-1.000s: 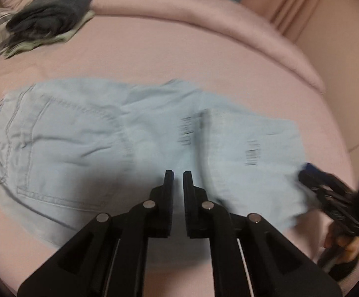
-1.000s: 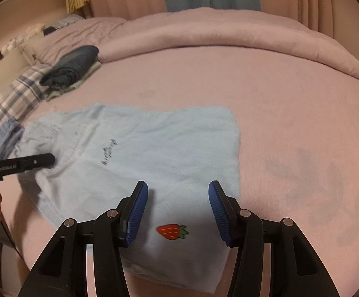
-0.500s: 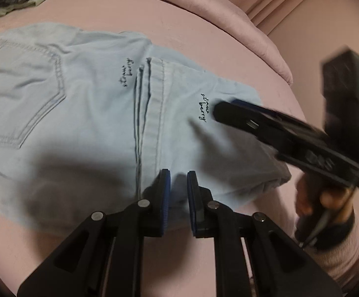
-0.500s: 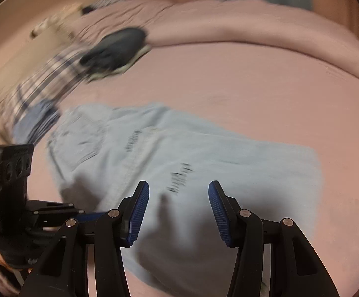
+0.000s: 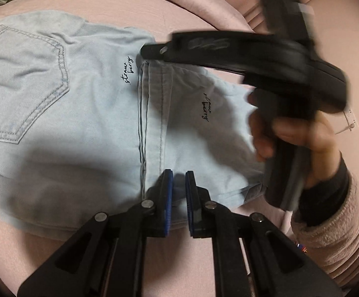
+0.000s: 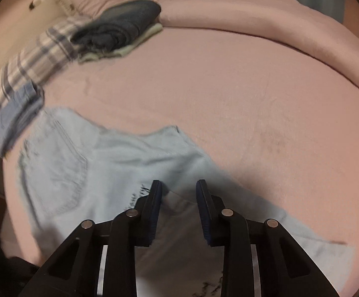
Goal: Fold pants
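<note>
Left wrist view has the pink bed (image 5: 56,252) filling everything, with the pale denim pants (image 5: 85,113) spread flat on it, long axis running side to side, waist end off to the left and the legs already doubled over, hem ending mid-frame. My left claw (image 5: 178,173) is pinched nearly shut right at the near edge of that folded layer. My right claw (image 6: 178,183) has just been narrowing, half open over the far edge, nothing between its pads, so left is nearer.
</note>
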The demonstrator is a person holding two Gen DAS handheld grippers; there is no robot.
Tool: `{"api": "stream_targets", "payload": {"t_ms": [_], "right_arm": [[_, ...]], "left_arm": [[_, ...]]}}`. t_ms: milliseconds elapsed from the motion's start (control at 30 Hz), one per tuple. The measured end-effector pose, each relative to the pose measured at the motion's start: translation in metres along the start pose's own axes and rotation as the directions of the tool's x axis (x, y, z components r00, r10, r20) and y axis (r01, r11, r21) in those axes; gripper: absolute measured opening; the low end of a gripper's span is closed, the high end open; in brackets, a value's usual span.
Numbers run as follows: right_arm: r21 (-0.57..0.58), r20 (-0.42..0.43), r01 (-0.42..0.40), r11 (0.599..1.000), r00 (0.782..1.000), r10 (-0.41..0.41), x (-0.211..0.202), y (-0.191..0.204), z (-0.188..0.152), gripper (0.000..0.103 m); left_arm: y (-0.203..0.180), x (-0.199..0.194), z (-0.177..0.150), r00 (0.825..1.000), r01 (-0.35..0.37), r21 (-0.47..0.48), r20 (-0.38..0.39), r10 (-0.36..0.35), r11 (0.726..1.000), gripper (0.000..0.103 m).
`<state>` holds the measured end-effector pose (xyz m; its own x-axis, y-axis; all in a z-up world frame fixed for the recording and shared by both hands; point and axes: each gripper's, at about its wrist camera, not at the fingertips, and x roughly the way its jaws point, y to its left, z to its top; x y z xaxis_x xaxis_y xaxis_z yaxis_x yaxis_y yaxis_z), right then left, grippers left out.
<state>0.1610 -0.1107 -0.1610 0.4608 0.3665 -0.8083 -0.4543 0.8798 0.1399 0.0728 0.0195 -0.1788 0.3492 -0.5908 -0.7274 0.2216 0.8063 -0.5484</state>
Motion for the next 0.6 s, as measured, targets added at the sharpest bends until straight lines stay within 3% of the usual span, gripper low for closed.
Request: {"api": "stream_targets", "payload": {"t_ms": [100,333,600], "right_arm": [[0.004,0.062,-0.039,0.999,0.997,0.039,-0.03,0.003,-0.014,0.031],[-0.005,0.059,0.078,0.997,0.995,-0.077,-0.083,-0.012,-0.069,0.031],[0.06,0.003,0.208,0.976,0.978,-0.208,-0.104,-0.048,-0.128,0.031]], "left_arm": [[-0.002,0.004,0.006,1.0,-0.009,0.004,0.002,0.009,1.0,0.011],[-0.011,0.006,0.006,0.999,-0.053,0.042,0.014,0.052,0.998,0.011],[-0.024,0.02,0.017,0.992,-0.127,0.107,0.024,0.126,0.986,0.011]]}}
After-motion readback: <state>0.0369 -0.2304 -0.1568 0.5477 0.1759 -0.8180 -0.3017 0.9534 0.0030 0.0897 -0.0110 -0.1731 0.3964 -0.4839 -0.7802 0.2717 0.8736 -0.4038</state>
